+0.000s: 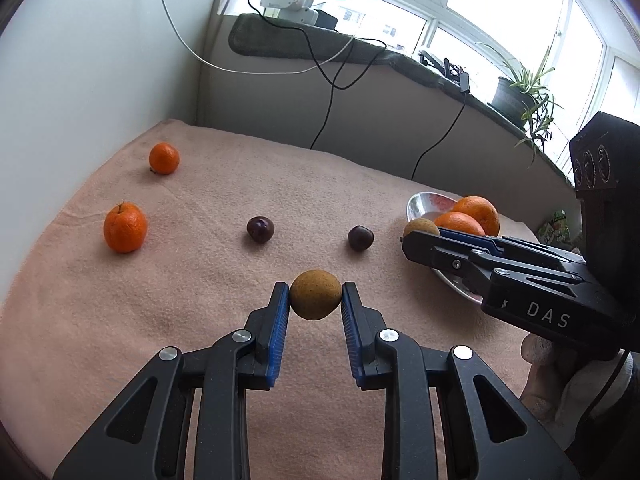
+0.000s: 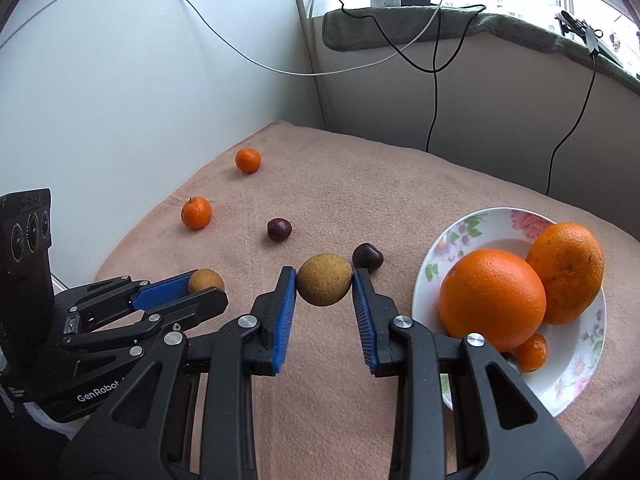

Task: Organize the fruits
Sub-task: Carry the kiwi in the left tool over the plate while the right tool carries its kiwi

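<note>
Each gripper, left gripper [image 1: 315, 294] and right gripper [image 2: 324, 280], squeezes a brown fruit. Three oranges sit in the plate [image 2: 576, 380] at the blanket's right edge; two oranges, two plums wait

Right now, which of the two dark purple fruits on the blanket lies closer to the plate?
The right-hand dark purple fruit, just beyond the tan fruit held in the right gripper. The other dark purple fruit lies farther left, toward the two small oranges, away from the plate.
</note>
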The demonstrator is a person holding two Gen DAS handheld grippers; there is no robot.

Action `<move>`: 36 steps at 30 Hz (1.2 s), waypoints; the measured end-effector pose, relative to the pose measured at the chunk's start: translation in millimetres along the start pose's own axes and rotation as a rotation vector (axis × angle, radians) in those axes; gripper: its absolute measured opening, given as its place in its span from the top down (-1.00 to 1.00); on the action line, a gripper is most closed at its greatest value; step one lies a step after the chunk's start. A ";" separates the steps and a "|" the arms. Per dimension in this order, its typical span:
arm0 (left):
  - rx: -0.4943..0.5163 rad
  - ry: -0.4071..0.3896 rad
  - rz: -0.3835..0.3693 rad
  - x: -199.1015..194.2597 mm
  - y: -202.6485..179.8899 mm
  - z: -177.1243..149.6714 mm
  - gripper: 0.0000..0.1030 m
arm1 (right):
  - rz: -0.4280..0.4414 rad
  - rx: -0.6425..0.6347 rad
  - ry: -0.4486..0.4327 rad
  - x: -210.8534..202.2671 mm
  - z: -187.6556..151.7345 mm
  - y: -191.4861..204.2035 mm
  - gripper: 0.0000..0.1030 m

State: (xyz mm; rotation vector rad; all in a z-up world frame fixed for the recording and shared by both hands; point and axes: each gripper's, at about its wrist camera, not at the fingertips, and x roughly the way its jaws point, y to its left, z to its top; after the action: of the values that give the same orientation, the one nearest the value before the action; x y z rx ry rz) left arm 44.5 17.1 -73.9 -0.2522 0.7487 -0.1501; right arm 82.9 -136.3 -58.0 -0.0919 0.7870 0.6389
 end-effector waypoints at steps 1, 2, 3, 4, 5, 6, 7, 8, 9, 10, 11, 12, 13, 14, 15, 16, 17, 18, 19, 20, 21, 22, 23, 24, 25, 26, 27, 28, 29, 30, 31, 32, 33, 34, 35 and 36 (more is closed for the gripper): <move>0.005 -0.002 -0.004 -0.6 -3.2 0.5 0.52 | -0.003 0.001 -0.005 -3.1 -0.7 -1.0 0.41; 0.010 -0.004 -0.009 -1.2 -6.1 0.9 0.52 | -0.006 0.002 -0.011 -6.5 -1.6 -2.3 0.41; 0.015 -0.004 -0.014 -0.8 -8.5 1.8 0.52 | -0.009 0.005 -0.015 -9.9 -2.9 -4.0 0.41; 0.020 -0.005 -0.019 -0.9 -11.3 2.3 0.52 | -0.012 0.007 -0.020 -13.0 -3.7 -5.6 0.41; 0.024 -0.006 -0.024 -1.2 -14.3 2.5 0.52 | -0.016 0.010 -0.025 -15.7 -4.3 -7.1 0.41; 0.029 -0.005 -0.028 -0.9 -16.9 2.8 0.52 | -0.020 0.012 -0.030 -18.4 -5.1 -8.8 0.41; 0.034 -0.005 -0.033 -0.8 -19.9 3.1 0.52 | -0.024 0.016 -0.034 -20.9 -5.7 -10.8 0.41; 0.039 -0.004 -0.037 -0.7 -23.0 3.3 0.52 | -0.027 0.020 -0.039 -23.4 -6.4 -13.2 0.41; 0.045 -0.005 -0.042 -0.8 -26.2 3.6 0.52 | -0.029 0.025 -0.042 -25.4 -7.3 -15.9 0.41; 0.051 -0.005 -0.046 -1.4 -30.3 3.5 0.52 | -0.033 0.031 -0.046 -27.6 -8.1 -18.8 0.41; 0.057 -0.006 -0.051 -1.5 -33.9 3.8 0.52 | -0.036 0.036 -0.049 -29.9 -9.2 -21.8 0.41; 0.062 -0.007 -0.056 -1.5 -37.2 4.3 0.52 | -0.039 0.043 -0.052 -31.6 -10.3 -24.8 0.41; 0.068 -0.008 -0.062 -1.8 -41.0 4.2 0.52 | -0.043 0.049 -0.055 -33.9 -11.5 -27.9 0.41; 0.074 -0.009 -0.066 -2.2 -44.7 4.4 0.52 | -0.048 0.056 -0.059 -36.2 -12.7 -30.7 0.41; 0.078 -0.009 -0.071 -1.9 -48.0 4.8 0.52 | -0.051 0.063 -0.063 -38.6 -14.2 -34.0 0.41; 0.082 -0.008 -0.077 -1.4 -51.4 4.5 0.52 | -0.055 0.070 -0.066 -41.1 -15.4 -37.5 0.41; 0.086 -0.006 -0.083 -0.7 -54.7 4.7 0.52 | -0.060 0.077 -0.071 -44.2 -16.5 -41.1 0.41; 0.091 -0.004 -0.088 0.5 -58.0 4.9 0.52 | -0.065 0.083 -0.074 -46.9 -17.7 -44.7 0.41; 0.097 -0.002 -0.094 1.3 -61.6 4.7 0.52 | -0.072 0.089 -0.078 -49.9 -18.7 -48.3 0.41; 0.103 0.000 -0.099 2.5 -65.6 4.7 0.52 | -0.079 0.095 -0.082 -52.7 -19.7 -52.0 0.41; 0.108 0.003 -0.106 3.5 -68.9 4.8 0.52 | -0.086 0.102 -0.086 -55.9 -21.3 -56.4 0.41; 0.114 0.005 -0.112 4.7 -72.3 4.9 0.52 | -0.093 0.109 -0.088 -58.8 -22.4 -60.6 0.41; 0.119 0.007 -0.119 5.9 -75.8 5.0 0.52 | -0.100 0.117 -0.091 -61.4 -23.6 -64.8 0.41; 0.125 0.009 -0.125 7.0 -79.5 5.1 0.52 | -0.107 0.125 -0.094 -64.3 -25.1 -69.3 0.41; 0.131 0.012 -0.132 8.2 -83.0 5.4 0.52 | -0.114 0.133 -0.096 -67.0 -26.5 -74.0 0.41; 0.137 0.014 -0.137 9.5 -86.6 5.6 0.52 | -0.123 0.141 -0.098 -69.5 -28.4 -78.6 0.41; 0.142 0.016 -0.142 10.9 -89.8 6.0 0.52 | -0.129 0.149 -0.099 -71.4 -30.1 -83.0 0.41; 0.148 0.018 -0.148 12.2 -93.4 6.3 0.52 | -0.136 0.158 -0.101 -73.3 -31.8 -87.4 0.41; 0.154 0.019 -0.154 13.4 -97.2 6.8 0.52 | -0.145 0.166 -0.103 -75.6 -34.2 -92.2 0.41; 0.160 0.020 -0.159 14.2 -100.9 6.8 0.52 | -0.153 0.172 -0.103 -77.2 -35.8 -96.4 0.41; 0.165 0.022 -0.164 15.2 -104.1 6.8 0.52 | -0.161 0.178 -0.104 -78.3 -37.2 -100.4 0.41; 0.169 0.023 -0.169 16.3 -107.9 6.4 0.52 | -0.168 0.183 -0.103 -79.0 -38.3 -104.5 0.41; 0.174 0.025 -0.175 17.6 -111.1 6.4 0.52 | -0.174 0.189 -0.103 -79.9 -39.7 -108.1 0.41; 0.177 0.027 -0.180 18.4 -113.9 6.1 0.52 | -0.180 0.195 -0.101 -80.3 -41.0 -111.8 0.41; 0.180 0.030 -0.185 19.8 -117.0 5.9 0.52 | -0.183 0.201 -0.099 -80.6 -42.2 -115.1 0.41; 0.184 0.033 -0.189 21.2 -120.1 5.4 0.52 | -0.187 0.208 -0.098 -81.8 -43.9 -118.6 0.41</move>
State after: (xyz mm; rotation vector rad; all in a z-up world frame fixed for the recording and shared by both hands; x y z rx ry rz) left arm 58.1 -101.9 -50.5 -0.1450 0.7381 -0.4012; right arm 79.1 -286.7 -51.4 0.0553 0.7364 0.3788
